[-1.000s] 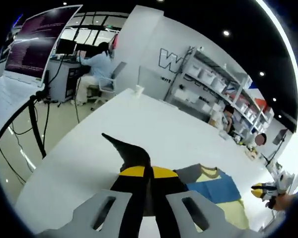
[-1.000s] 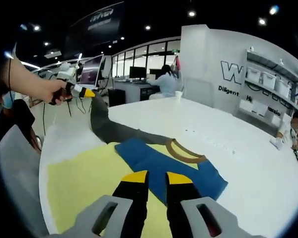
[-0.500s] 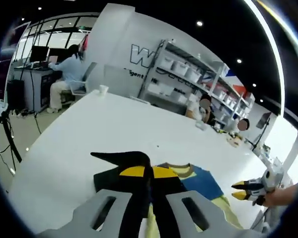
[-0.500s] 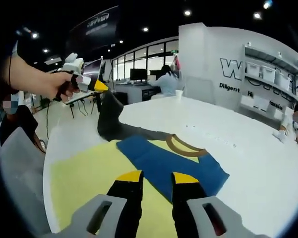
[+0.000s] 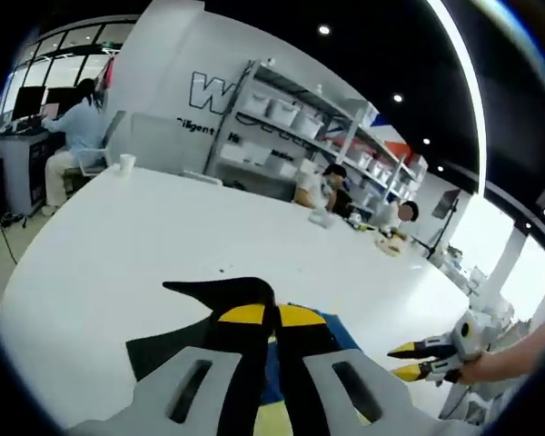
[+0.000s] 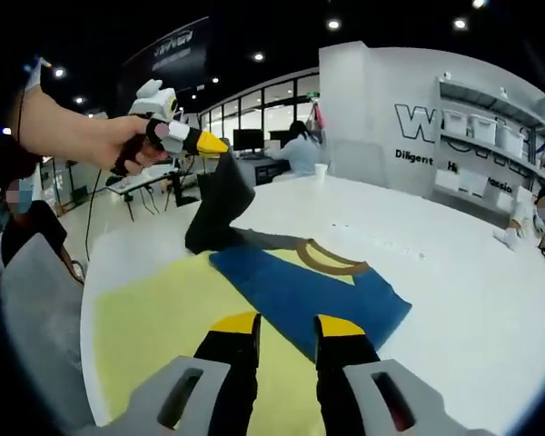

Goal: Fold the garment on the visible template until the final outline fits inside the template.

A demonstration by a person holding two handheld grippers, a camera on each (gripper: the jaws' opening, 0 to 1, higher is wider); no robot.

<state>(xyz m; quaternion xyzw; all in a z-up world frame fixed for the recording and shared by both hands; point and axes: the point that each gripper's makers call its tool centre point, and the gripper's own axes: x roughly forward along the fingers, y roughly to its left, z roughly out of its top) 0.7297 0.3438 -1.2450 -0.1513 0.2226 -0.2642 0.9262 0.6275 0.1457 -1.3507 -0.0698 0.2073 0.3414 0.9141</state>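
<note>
Two yellow-tipped black grippers work over a round white table (image 6: 454,309). In the right gripper view, the left gripper (image 6: 220,150), carried in a person's hand (image 6: 100,141), is clenched on a dark grey sleeve (image 6: 220,204) of the garment and holds it raised above the table, the cloth hanging down from the tips to the tabletop. In the left gripper view that same gripper (image 5: 274,314) has its jaws pressed together with the dark sleeve (image 5: 220,292) pinched between them and spreading out to the left and below.

The blue, yellow and grey short-sleeved shirt (image 6: 309,295) lies flat on the table in front of the right gripper (image 6: 286,323), its brown ribbed collar (image 6: 331,259) toward the far side and a blue panel running across the middle. A pale yellow rectangular template sheet (image 6: 154,336) lies under the shirt and reaches toward the near left edge of the table. The right gripper hovers over the yellow sheet with its jaws apart and nothing between them; in the left gripper view it (image 5: 416,360) comes in from the right edge, tips parted.

Beyond the table, a white wall with large dark lettering (image 6: 427,127) stands beside metal shelving stacked with white bins (image 5: 291,113). A person in a light shirt sits at a desk (image 5: 68,136) in the background, and a small white cup (image 5: 127,163) stands on the far part of the table.
</note>
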